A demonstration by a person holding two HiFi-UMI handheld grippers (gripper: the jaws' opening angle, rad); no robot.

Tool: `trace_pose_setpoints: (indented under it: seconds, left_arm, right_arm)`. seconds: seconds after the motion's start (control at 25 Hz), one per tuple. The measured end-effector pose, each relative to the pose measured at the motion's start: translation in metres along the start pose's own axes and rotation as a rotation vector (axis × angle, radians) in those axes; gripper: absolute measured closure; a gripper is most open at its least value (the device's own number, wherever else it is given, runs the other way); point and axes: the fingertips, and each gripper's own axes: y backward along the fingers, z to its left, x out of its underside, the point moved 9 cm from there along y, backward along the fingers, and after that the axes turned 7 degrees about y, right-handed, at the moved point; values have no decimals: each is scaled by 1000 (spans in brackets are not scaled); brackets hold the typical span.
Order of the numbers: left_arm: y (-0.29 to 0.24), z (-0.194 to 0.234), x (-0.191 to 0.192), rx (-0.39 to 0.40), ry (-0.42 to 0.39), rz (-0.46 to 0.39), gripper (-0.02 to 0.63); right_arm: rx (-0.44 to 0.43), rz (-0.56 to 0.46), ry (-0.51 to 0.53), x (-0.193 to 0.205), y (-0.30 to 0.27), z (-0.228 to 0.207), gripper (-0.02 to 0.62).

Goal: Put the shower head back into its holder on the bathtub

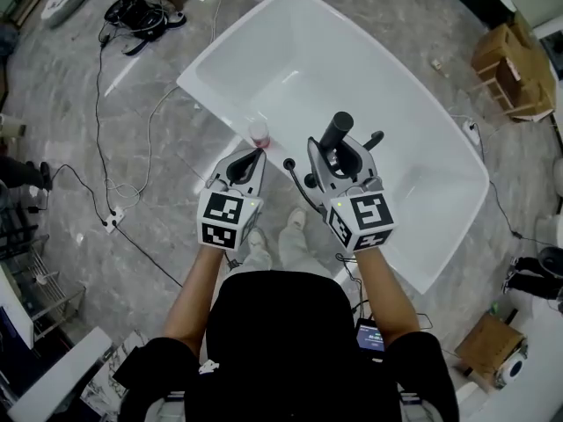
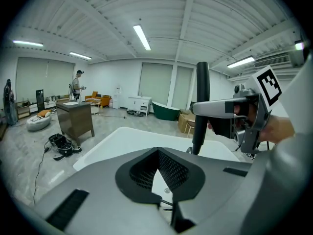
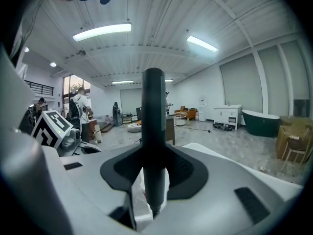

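Observation:
The white bathtub [image 1: 413, 121] lies slantwise in front of me in the head view. My right gripper [image 1: 339, 150] hangs over its near side, shut on the black, stick-shaped shower head [image 1: 335, 134], which stands upright; a black hose [image 1: 297, 181] trails down from it. In the right gripper view the shower head [image 3: 153, 131] fills the gap of that gripper [image 3: 154, 160]. My left gripper [image 1: 253, 155] is shut and empty beside a small fitting [image 1: 258, 132] on the tub rim. The left gripper [image 2: 157, 153] faces the tub [image 2: 122, 138] and the shower head [image 2: 201, 106].
Cables [image 1: 145, 139] and a power strip [image 1: 112, 221] lie on the grey floor left of the tub. Black gear [image 1: 136, 14] sits at the far left, wooden furniture [image 1: 512, 60] at the far right. A brown cabinet [image 2: 76, 119] and a distant person [image 2: 77, 84] stand across the room.

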Motion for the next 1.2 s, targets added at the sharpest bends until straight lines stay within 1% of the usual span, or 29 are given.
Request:
trace_pose_setpoints:
  seconds: [0.12,0.32,0.56,1.0,1.2]
  left_arm:
    - [11,0,-26,-4,4,-54,594]
    - [23,3,-45,-4,2,-100,594]
    - [37,-2,-60,-7,4,-143,594]
    - [67,-5,-86,-15,-25,-219,594]
    - [78,-4,-86,-26,-28,-233,594]
  right_arm:
    - [7,-33,22,-20,1,1,453]
    - [6,-75,54,-46,3,4,453]
    - [-9,-122,72,-69,9,7,453]
    - [-37,-212,96,-109,13,25,453]
    - [-43,-226,94,-112,13,33,453]
